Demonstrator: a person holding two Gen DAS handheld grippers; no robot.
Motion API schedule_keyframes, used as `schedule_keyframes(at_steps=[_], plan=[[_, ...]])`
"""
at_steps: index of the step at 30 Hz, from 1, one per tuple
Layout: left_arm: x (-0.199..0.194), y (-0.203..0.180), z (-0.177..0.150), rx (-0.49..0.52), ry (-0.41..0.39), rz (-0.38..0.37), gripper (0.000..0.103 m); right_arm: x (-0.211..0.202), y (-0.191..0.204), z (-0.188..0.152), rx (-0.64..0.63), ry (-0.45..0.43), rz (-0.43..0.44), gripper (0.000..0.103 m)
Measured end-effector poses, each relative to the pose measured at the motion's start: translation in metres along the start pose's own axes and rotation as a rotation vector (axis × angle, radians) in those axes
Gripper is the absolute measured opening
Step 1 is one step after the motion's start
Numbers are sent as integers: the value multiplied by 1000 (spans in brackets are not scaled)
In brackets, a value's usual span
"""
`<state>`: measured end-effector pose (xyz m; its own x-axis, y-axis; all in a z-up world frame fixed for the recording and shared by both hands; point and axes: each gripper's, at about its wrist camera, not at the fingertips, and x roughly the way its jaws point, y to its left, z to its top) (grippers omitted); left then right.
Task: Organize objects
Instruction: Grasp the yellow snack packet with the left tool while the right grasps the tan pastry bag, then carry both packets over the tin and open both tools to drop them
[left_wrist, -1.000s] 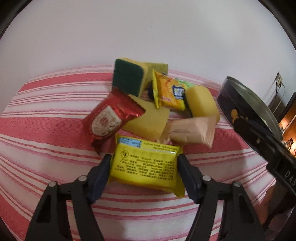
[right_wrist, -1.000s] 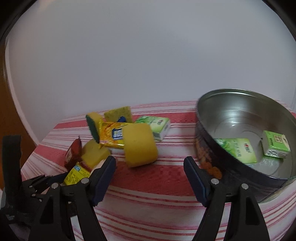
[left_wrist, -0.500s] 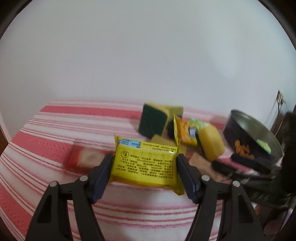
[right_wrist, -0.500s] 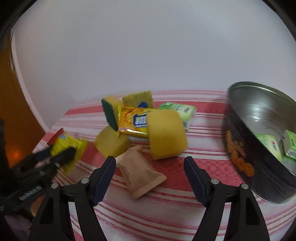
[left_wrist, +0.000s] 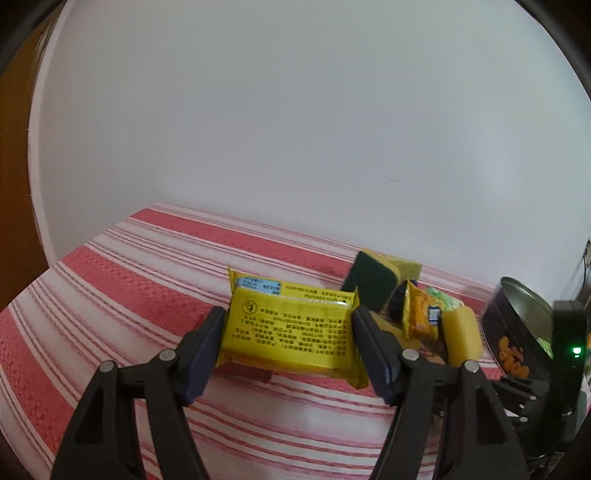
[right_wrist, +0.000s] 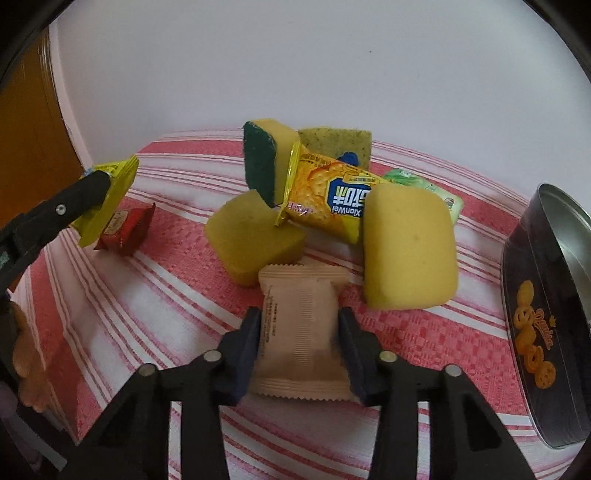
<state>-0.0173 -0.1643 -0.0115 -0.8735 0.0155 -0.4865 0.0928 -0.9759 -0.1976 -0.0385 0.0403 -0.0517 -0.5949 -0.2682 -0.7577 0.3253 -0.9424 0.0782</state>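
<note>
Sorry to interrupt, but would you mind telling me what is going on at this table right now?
A person is sorting snack packets and sponges on a striped tablecloth, one gripping tool in each hand. The left tool holds a yellow packet lifted off the cloth. The right tool is closing on a beige packet lying on the cloth. A round tin stands to the right, and a pile of sponges and packets waits behind.

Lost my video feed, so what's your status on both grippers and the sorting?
Left gripper holds yellow packet. Right gripper closing on beige packet. Sponge close beside it.
</note>
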Motion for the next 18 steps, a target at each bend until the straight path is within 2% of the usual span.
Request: schedule_keyframes(at_steps=[4, 9, 12, 18], plan=[[0, 0, -1, -9, -22, 28, 69, -18, -6, -8, 13, -64, 77, 41], [-4, 1, -3, -15, -45, 23, 69, -53, -10, -17, -3, -188, 104, 41], [-6, -6, -5, -8, -51, 21, 69, -74, -27, -17, 11, -290, 55, 41], [-15, -34, -7, 10, -73, -16, 69, -102, -67, -13, 95, -408, -92, 41]])
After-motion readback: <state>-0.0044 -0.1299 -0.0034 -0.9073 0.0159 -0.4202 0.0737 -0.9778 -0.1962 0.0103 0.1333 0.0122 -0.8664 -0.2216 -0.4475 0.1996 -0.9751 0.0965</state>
